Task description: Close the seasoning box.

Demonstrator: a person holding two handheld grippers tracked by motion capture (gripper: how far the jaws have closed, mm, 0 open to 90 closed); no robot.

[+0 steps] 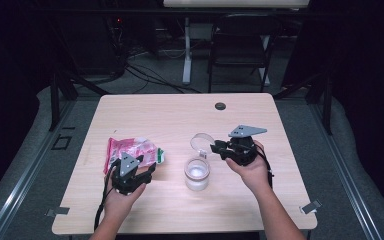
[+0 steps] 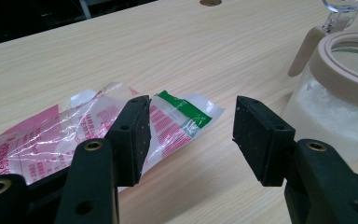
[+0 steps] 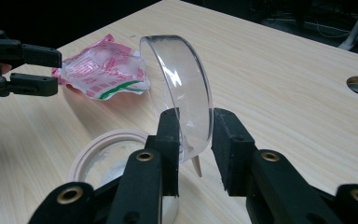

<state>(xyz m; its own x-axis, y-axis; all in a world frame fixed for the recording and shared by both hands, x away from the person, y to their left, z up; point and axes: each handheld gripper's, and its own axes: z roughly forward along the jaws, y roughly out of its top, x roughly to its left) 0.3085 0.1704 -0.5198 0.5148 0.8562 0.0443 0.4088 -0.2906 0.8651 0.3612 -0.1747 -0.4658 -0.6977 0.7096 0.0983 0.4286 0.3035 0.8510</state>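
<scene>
The right gripper (image 3: 193, 135) pinches the jar's clear hinged lid (image 3: 182, 88), holding it upright so the jar (image 1: 197, 173) on the table's middle stays uncovered. The left gripper (image 2: 189, 126) hovers with jaws apart, empty, just over the pink packet (image 2: 51, 135), likely to lift it.

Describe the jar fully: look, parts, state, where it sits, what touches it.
The jar is a small clear container with a beige rim and a beige hinge tab, partly filled with white powder or crystals. It stands upright on the table, right of the pink packet. Its clear round lid is swung open and stands between the right gripper jaws; whether they pinch it is unclear.
</scene>
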